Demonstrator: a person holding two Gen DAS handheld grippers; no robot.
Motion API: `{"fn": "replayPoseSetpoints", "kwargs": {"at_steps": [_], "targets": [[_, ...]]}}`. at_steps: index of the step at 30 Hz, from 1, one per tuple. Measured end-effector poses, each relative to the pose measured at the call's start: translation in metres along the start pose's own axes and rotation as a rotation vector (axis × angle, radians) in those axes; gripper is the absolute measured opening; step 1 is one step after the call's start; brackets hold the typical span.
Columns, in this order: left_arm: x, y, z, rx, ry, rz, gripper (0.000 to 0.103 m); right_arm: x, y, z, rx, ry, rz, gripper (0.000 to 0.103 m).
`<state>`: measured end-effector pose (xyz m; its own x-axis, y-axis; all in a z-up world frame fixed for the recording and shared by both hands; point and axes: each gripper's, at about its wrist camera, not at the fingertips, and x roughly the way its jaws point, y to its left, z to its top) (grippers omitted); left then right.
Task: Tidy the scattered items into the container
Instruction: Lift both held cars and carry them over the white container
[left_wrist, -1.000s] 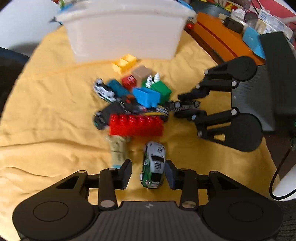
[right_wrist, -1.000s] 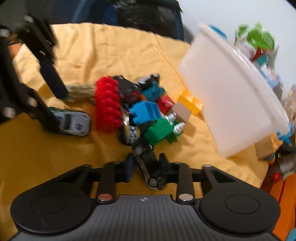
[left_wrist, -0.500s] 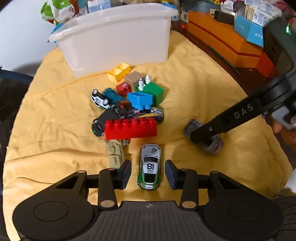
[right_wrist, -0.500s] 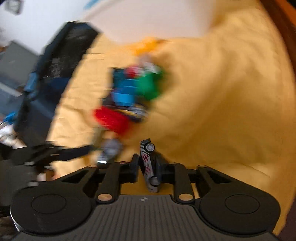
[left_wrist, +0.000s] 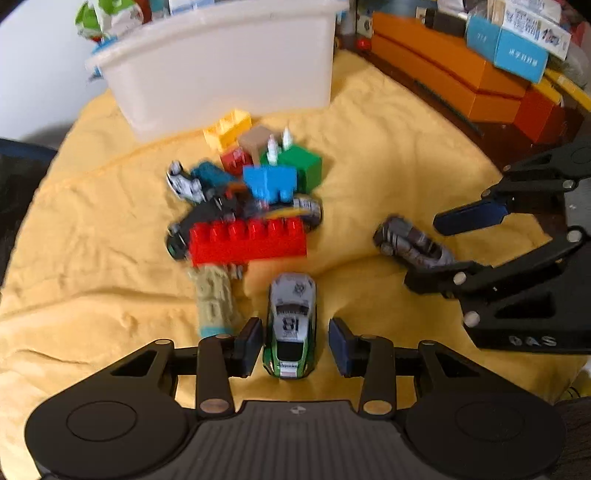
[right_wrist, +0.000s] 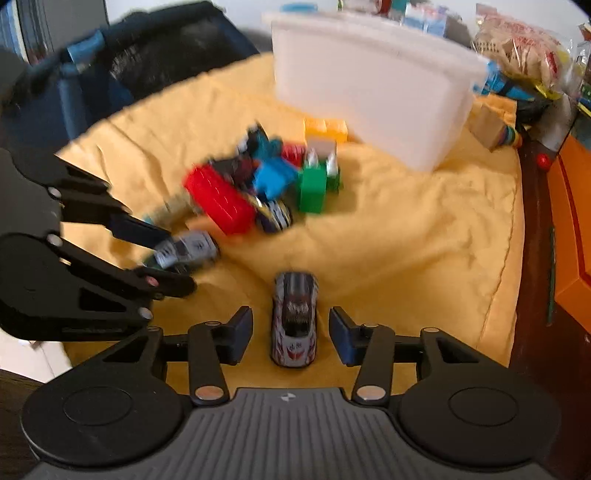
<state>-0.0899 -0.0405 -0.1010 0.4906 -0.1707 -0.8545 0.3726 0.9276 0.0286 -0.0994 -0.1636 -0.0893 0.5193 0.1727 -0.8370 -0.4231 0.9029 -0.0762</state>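
On the yellow cloth, a green car is flanked, untouched, by the parted left gripper. A grey car is straddled by the opening right gripper. Beyond the toy pile stands the white container.

Toy pile blocks the direct way to white bin; bare yellow cloth right of pile leaves open room w/ nothing on it.
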Motion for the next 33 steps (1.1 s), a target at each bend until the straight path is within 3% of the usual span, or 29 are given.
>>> {"fn": "replayPoseSetpoints", "kwargs": {"at_steps": [1,3,7,11,15,23,27,33], "targets": [[0.001,0.002,0.0,-0.012,-0.004,-0.012,0.044,0.002,-0.001,-0.004,0.002,-0.006,-0.007,0.048],[0.002,0.004,0.002,-0.026,-0.001,-0.026,0.033,0.001,-0.003,-0.007,0.002,-0.012,0.028,0.033],[-0.003,-0.001,0.011,0.014,0.012,-0.033,0.032,0.0,0.001,-0.002,-0.032,0.019,0.013,0.032],[-0.032,0.006,0.039,0.036,-0.068,-0.03,0.033,-0.018,-0.006,0.01,0.012,0.017,-0.013,0.032],[-0.059,0.025,0.088,0.048,-0.181,-0.021,0.033,-0.042,-0.017,0.043,0.021,-0.058,-0.059,0.032],[-0.073,0.062,0.198,0.087,-0.374,0.049,0.033,-0.083,-0.045,0.142,0.03,-0.309,-0.183,0.032],[-0.046,0.076,0.231,0.079,-0.36,0.077,0.033,-0.069,-0.065,0.185,0.104,-0.336,-0.224,0.032],[0.009,0.102,0.249,0.034,-0.238,0.09,0.033,-0.025,-0.089,0.208,0.189,-0.279,-0.279,0.034]]}}
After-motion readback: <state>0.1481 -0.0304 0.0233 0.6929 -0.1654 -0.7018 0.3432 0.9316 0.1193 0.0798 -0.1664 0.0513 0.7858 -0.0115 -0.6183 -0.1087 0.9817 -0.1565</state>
